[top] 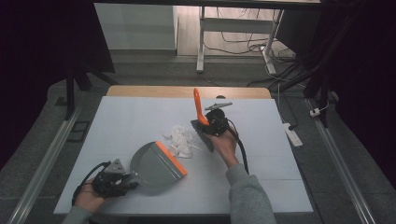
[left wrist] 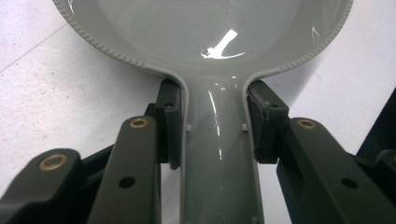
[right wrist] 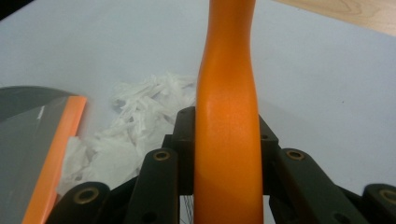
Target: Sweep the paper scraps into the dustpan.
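- Your left gripper (top: 122, 179) sits near the front left corner of the bench (top: 121, 116), clenched on the grey handle of the dustpan (top: 156, 167).
- In the left gripper view, both pads (left wrist: 170, 122) press against the sides of that handle, just below where it widens into the pan.
- The dustpan lies flat on the bench, with its orange lip (top: 171, 157) pointing toward the middle of the bench.
- Your right gripper (top: 208, 122) is over the middle of the bench, clamped on the orange handle of the brush (top: 198, 106).
- In the right gripper view, the handle (right wrist: 227, 116) runs straight up between the two jaws, and both squeeze it.
- The brush's handle rises upright and leans slightly; its dark head (top: 203, 134) hangs below your hand, at the right edge of the paper.
- The shredded white paper (top: 182, 139) lies in a loose pile on the bench, between the brush head and the dustpan's orange lip, just beside both.
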A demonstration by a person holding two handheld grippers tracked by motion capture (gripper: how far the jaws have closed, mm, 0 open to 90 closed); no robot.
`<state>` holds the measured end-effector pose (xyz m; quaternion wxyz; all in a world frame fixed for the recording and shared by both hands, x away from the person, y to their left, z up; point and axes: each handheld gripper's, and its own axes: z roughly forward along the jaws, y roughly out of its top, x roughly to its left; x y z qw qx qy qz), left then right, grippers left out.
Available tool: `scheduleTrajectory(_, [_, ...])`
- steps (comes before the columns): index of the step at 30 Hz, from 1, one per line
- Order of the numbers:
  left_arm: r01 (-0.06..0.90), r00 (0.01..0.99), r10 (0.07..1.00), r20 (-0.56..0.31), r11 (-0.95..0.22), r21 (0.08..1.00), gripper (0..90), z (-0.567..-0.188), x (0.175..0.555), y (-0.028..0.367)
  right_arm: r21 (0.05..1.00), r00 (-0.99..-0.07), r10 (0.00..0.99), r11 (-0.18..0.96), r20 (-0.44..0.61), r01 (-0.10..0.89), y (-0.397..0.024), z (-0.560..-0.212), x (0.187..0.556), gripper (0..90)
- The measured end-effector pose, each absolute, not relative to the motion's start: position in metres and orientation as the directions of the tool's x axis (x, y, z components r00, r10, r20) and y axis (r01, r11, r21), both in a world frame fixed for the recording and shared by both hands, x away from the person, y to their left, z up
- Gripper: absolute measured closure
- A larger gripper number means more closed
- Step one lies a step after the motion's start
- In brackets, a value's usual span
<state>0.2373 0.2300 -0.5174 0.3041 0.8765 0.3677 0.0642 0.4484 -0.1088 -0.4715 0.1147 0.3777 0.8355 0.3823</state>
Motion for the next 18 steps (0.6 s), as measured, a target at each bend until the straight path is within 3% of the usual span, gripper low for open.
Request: scheduleTrajectory(18, [0.618, 0.715, 0.686, -0.133, -0.532, 0.579, 61.3, -0.519, 0.24, 0.237, 0.663, -0.697, 0.717, 0.513, 0.019, 0.545, -0.078, -0.484, 0.471, 71.2])
